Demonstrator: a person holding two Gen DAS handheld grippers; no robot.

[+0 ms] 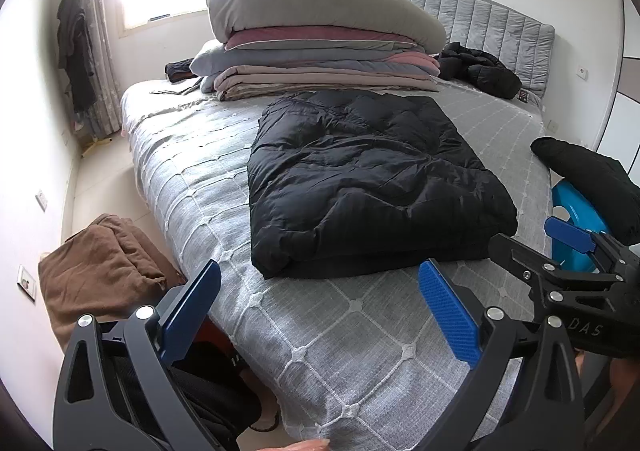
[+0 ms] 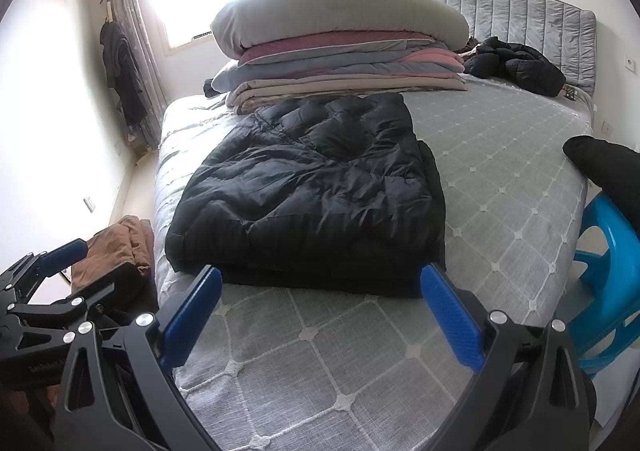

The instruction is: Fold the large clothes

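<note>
A: Where's the coat (image 1: 360,179)?

B: Folded on the bed (image 1: 352,335), near the edge. Left gripper (image 1: 320,307) and right gripper (image 2: 320,309) both gape wide, empty.

A: Risk?

B: Slick, puffy fabric may spring open or slide if pinched thinly.

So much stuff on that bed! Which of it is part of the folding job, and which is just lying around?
Part of the job:
- black puffer coat, folded on the bed
- left gripper, open
- right gripper, open

Just lying about:
- stack of folded bedding
- second black puffer jacket
- brown cloth
- blue plastic stool
</note>
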